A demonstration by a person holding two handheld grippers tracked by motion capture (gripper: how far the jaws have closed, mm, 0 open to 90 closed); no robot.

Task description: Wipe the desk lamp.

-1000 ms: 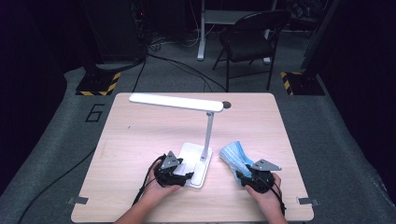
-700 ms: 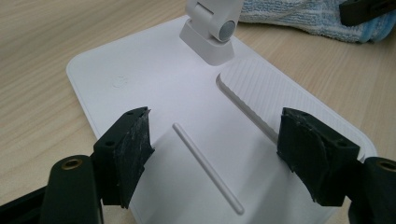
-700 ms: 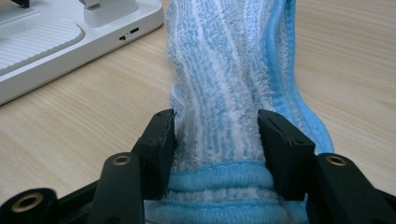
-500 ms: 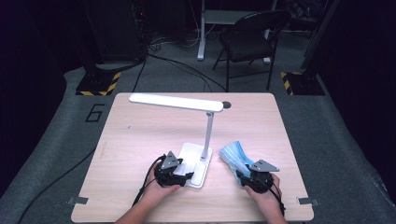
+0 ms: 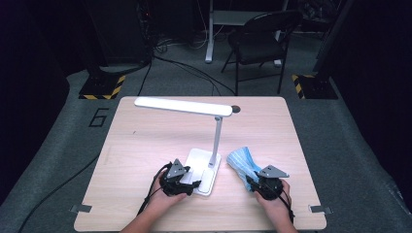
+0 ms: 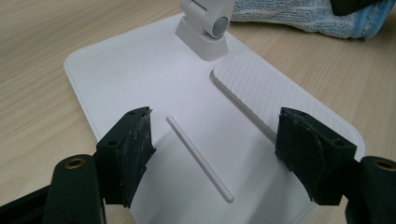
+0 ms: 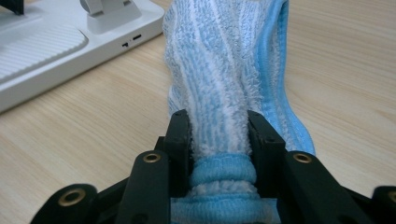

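On the near right part of the table [image 5: 145,145] lies a blue cloth [image 5: 241,162], bunched into a long roll. Its long way runs from the right gripper [image 5: 252,182] up and away toward the far left, ending just beside the white lamp base [image 5: 200,160]. The right gripper is the nearer one. Its jaws have just been closing, and now they squeeze the near end of the cloth [image 7: 219,116] between them. The left gripper [image 5: 192,183] waits with its jaws wide apart over the near edge of the lamp base [image 6: 154,84], holding nothing. From above, the pinch is hidden under the hand. The right gripper view shows it plainly.
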